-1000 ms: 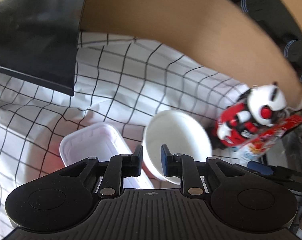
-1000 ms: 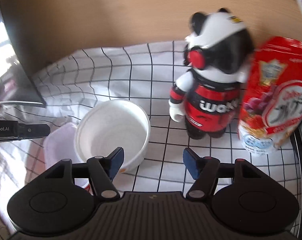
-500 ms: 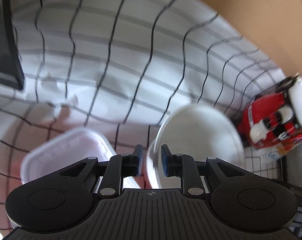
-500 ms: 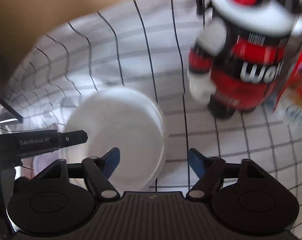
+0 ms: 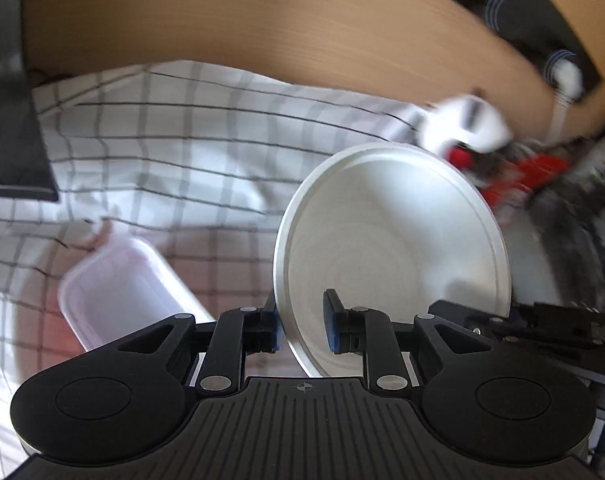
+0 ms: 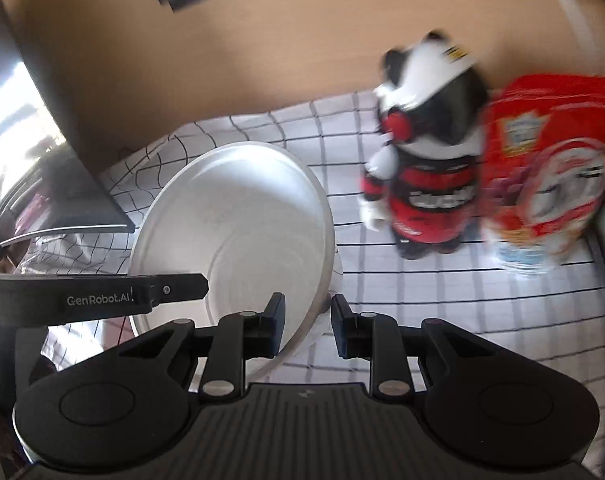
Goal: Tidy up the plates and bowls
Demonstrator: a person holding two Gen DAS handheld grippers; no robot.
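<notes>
Glossy white bowl (image 5: pixel 390 240), checked cloth (image 5: pixel 182 140), matt wood wall (image 5: pixel 262 28)

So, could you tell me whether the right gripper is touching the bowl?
Touching: the right wrist view shows the right gripper closed on the bowl rim.

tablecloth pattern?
White tablecloth with a thin black grid of squares; clearest in the right wrist view.

Both wrist views look steeply down, close above the checked cloth (image 5: pixel 174 148). Both share the white bowl (image 5: pixel 390 248), seen from its opposite rims.
</notes>
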